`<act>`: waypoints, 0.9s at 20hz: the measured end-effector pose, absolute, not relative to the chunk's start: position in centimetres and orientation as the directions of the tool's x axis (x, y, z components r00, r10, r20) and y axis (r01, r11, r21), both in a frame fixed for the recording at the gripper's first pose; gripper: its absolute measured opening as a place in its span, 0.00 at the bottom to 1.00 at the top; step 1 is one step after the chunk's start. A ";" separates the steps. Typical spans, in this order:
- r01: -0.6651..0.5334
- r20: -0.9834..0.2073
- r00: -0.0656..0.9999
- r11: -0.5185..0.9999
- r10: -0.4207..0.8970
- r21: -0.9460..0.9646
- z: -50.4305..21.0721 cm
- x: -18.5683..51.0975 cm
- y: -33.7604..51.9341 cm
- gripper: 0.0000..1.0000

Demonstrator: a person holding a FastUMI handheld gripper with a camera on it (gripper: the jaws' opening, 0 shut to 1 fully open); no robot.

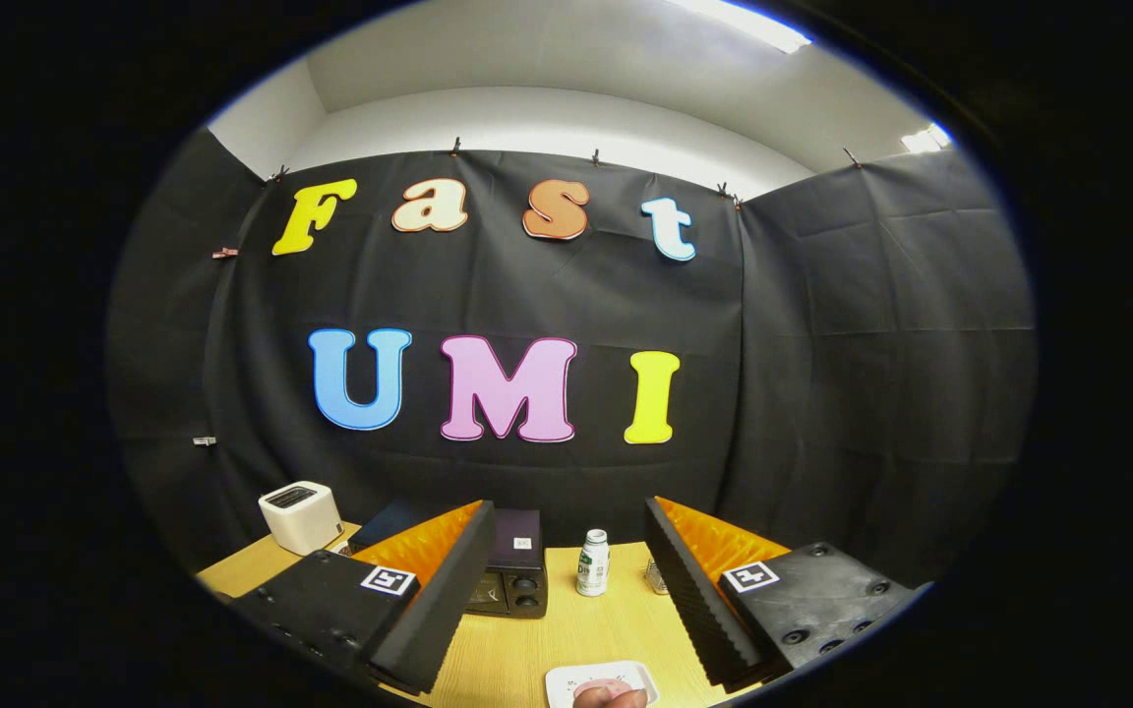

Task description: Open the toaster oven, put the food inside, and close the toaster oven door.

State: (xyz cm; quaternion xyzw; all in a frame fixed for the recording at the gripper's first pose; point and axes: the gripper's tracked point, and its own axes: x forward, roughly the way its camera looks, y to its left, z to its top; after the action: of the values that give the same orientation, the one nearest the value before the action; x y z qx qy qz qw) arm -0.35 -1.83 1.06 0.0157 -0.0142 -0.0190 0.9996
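Your gripper (566,590) fingers are spread, empty; beyond them, a small white bottle (593,563) stands right of the black toaster oven (512,575), a white toaster (300,516) to its left.

I see a light wooden table (566,649) carrying a white toaster (300,516), a black toaster oven (512,575), a small white bottle (593,562), and a white plate (601,680) holding what may be food.

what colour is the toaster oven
Black, best seen in the gripper view: the toaster oven sits beyond the open gripper.
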 end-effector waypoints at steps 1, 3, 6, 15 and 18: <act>0.035 0.025 0.999 0.999 -0.036 0.033 1.1 -0.3 -1.6 0.97; 0.030 0.024 0.999 0.999 -0.031 0.034 0.9 -0.1 -1.0 0.97; 0.006 0.028 1.000 0.999 -0.008 0.041 1.0 0.7 1.0 0.97; -0.095 -0.062 0.993 0.993 0.099 0.069 -3.7 7.0 12.2 0.98; -0.101 -0.148 0.983 0.991 0.113 0.087 -7.7 9.6 15.3 0.98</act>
State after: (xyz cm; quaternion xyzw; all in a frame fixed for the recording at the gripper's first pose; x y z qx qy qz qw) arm 9.62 15.25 -7.68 0.0397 0.0765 0.0537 0.9948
